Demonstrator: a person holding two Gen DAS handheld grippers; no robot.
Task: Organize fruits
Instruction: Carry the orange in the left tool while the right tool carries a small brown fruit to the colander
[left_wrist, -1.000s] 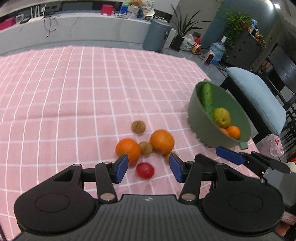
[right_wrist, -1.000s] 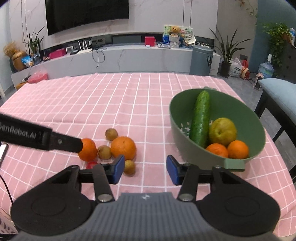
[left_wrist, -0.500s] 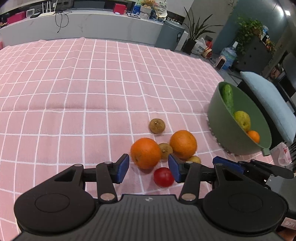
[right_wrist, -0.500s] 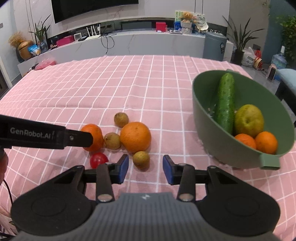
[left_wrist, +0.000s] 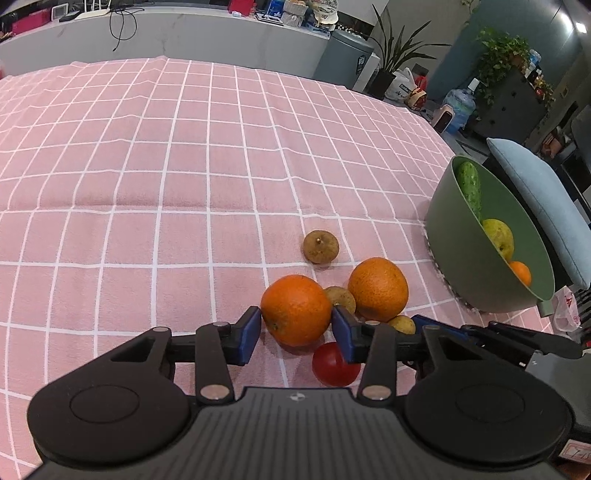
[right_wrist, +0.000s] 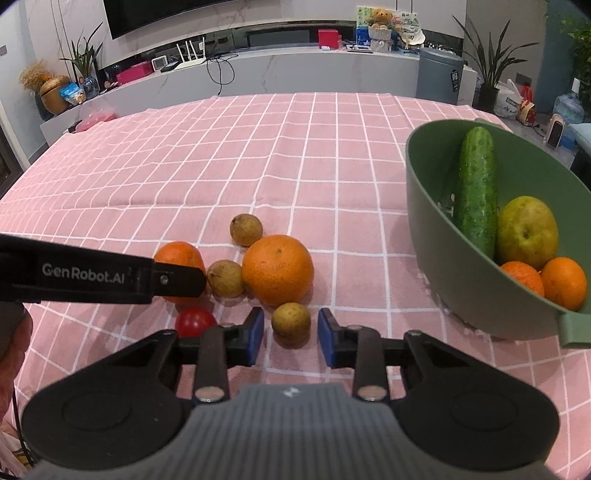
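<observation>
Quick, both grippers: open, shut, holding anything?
Left gripper: has been closing around the orange; pads look to be touching it, orange on the cloth.
Right gripper: closing, open around a small brown fruit, gaps both sides.

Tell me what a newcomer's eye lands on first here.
A cluster of loose fruit on the pink checked tablecloth, with an orange framed between the left tool's blue pads. To the right, a green bowl already holds a cucumber, a pear and two oranges.
</observation>
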